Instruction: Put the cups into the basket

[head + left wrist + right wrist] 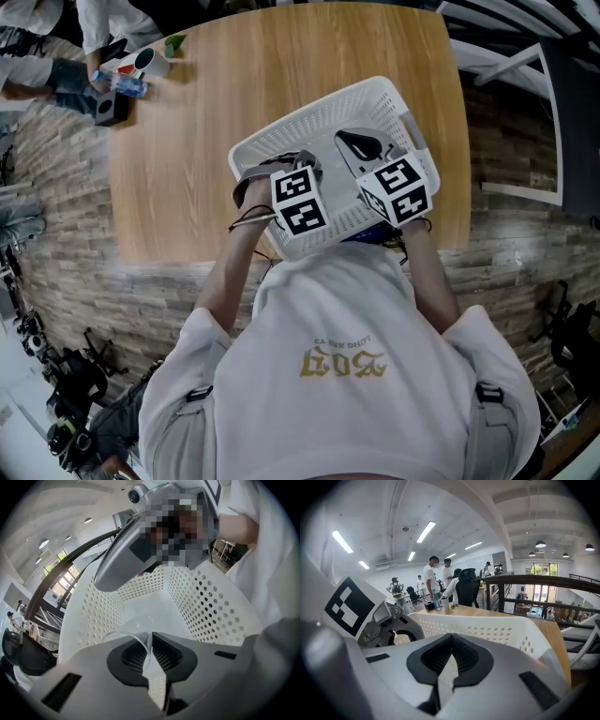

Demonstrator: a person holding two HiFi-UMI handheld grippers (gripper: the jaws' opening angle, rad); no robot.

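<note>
Closest to the person's chest, the left hand-held gripper (151, 639) is pinching the thin rim of a clear cup (136, 637), its jaws lying tight on the wall. The cup is sitting within the walls of the white perforated basket (206, 606); whether it is touching the bottom I cannot tell. Just beside it, the right hand-held gripper (451, 641) is hanging over the same basket with its jaws pressed pad to pad and nothing showing between them. Its grey body is cutting across the top of the left gripper view and hiding part of the basket's far wall, while the left one's marker cube (349, 604) is crowding the left of the right gripper view. The basket is resting askew at the near edge of the wooden counter (216, 112), the person's shoulders covering that edge. Farther off, at the counter's far left corner, a black box (111, 108), a bottle (436, 601) and a white cup (145, 61) are standing together. Beyond them, people (431, 576) are gathering by a black chair (468, 588).
</note>
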